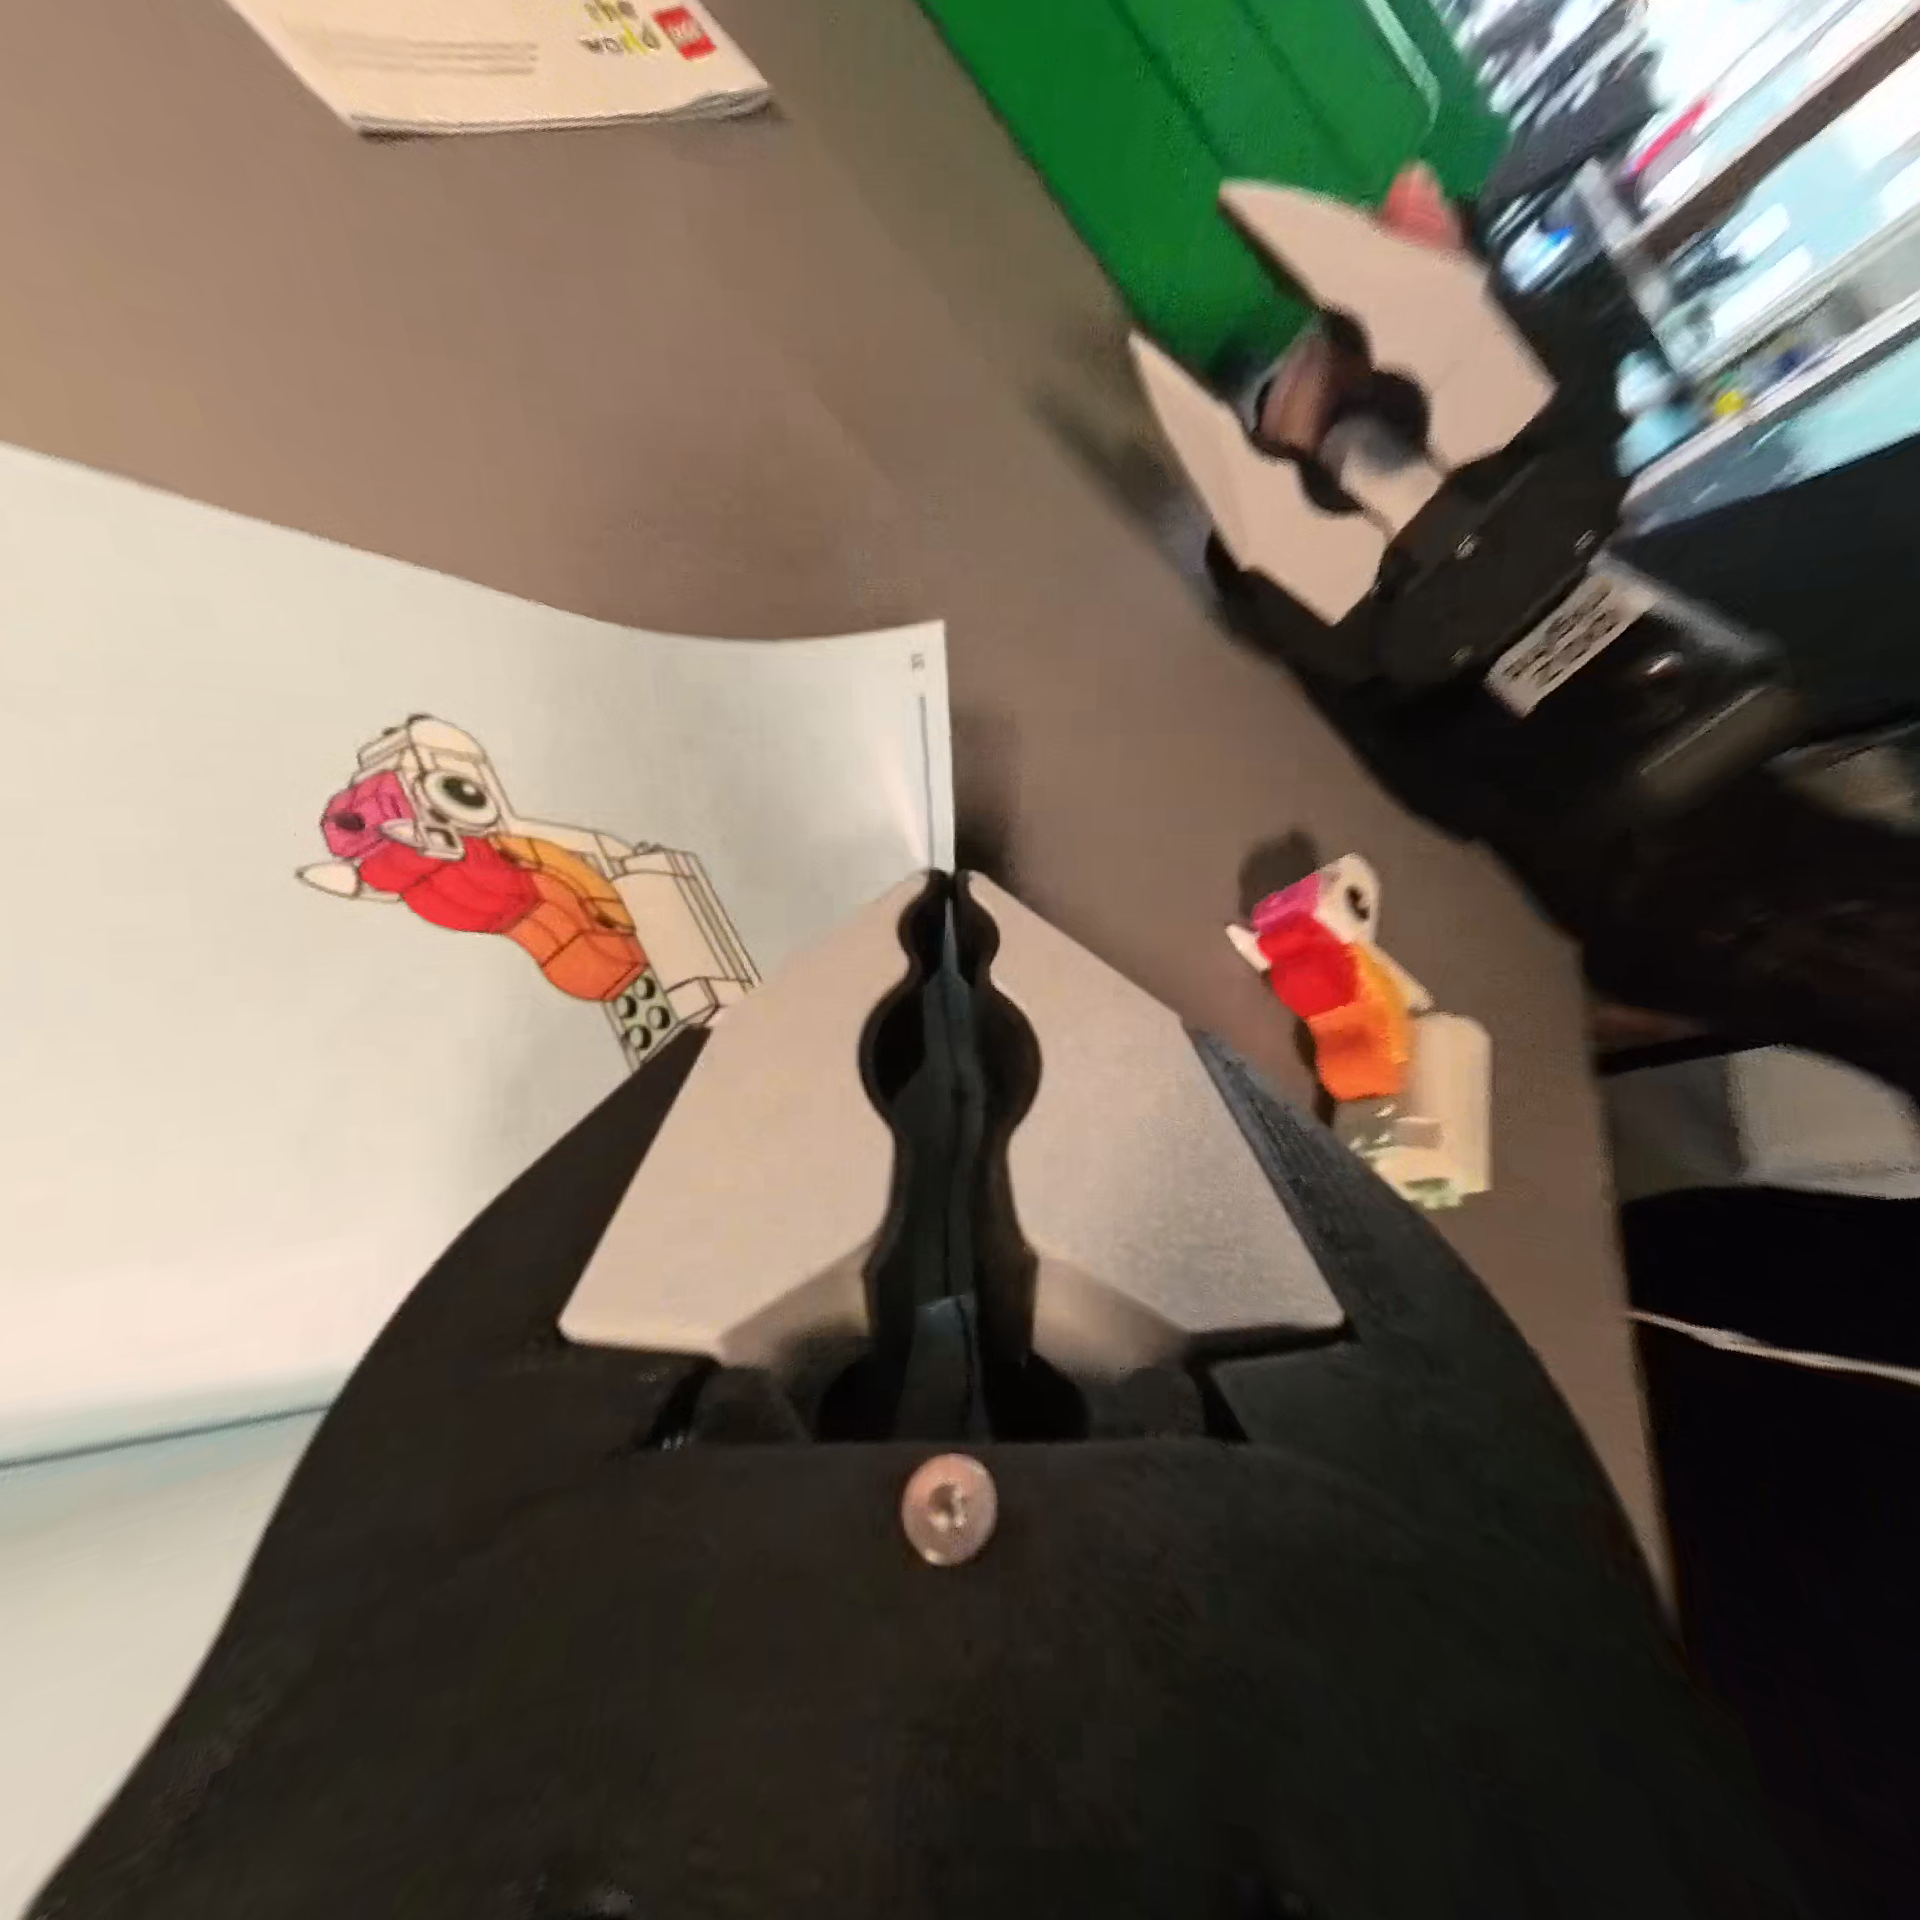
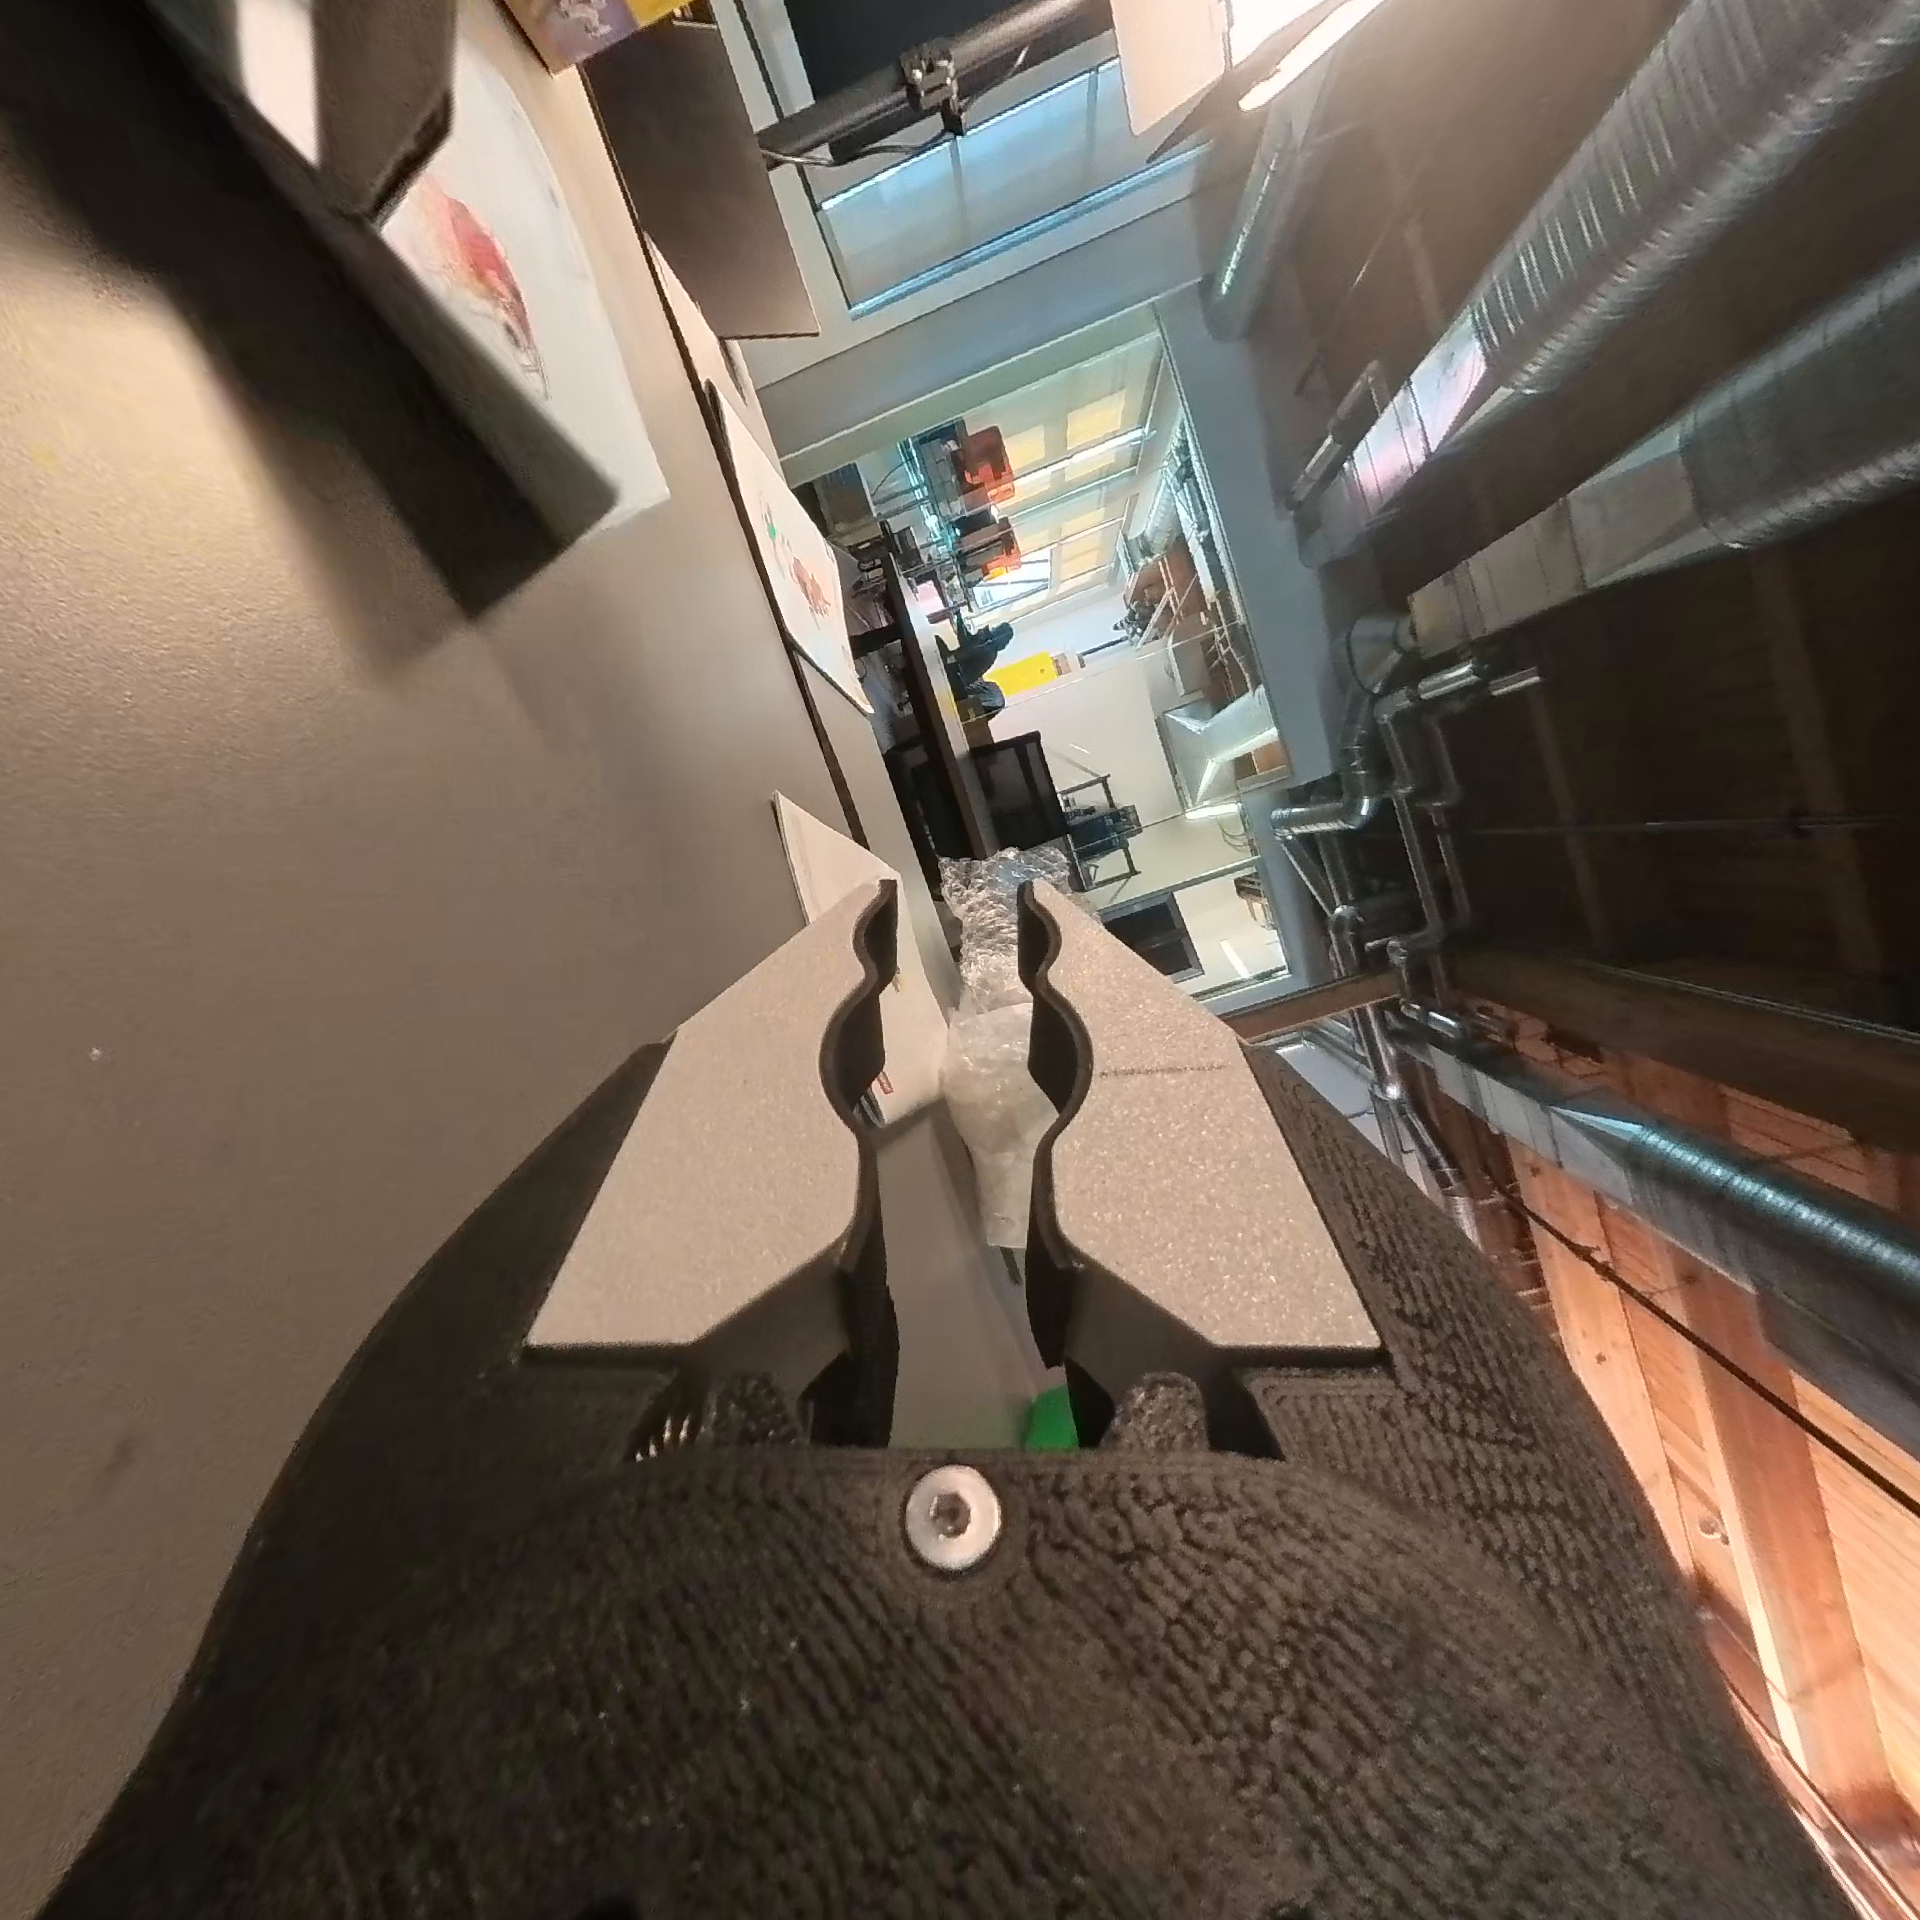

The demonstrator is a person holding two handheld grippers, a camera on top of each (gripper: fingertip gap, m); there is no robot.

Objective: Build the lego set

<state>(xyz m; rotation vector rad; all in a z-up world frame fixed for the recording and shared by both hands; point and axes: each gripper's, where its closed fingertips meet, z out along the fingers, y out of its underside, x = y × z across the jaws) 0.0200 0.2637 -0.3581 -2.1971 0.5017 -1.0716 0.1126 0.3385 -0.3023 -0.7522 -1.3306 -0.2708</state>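
Note:
A small lego model (image 1: 1351, 1023) with a pink and white head, a red and orange body and a white base stands on the brown table (image 1: 623, 416). It is just right of my left gripper (image 1: 951, 883), which is shut with nothing between its jaws, its tips over the corner of the open instruction sheet (image 1: 312, 1039). The sheet bears a picture of the same model. My right gripper (image 1: 1340, 343) shows blurred beyond the model, open. In the right wrist view the right gripper (image 2: 958, 899) is open and empty, tipped sideways and pointing along the table (image 2: 260, 779).
A green box (image 1: 1164, 156) stands at the back of the table and a closed white booklet (image 1: 499, 62) lies at the far left. A clear plastic bag (image 2: 992, 1049) lies beyond the right gripper's fingers. The left gripper's dark body (image 2: 343, 156) and the sheet (image 2: 499, 291) show at upper left there. My hands' fingertips stand some 15 centimeters from each other.

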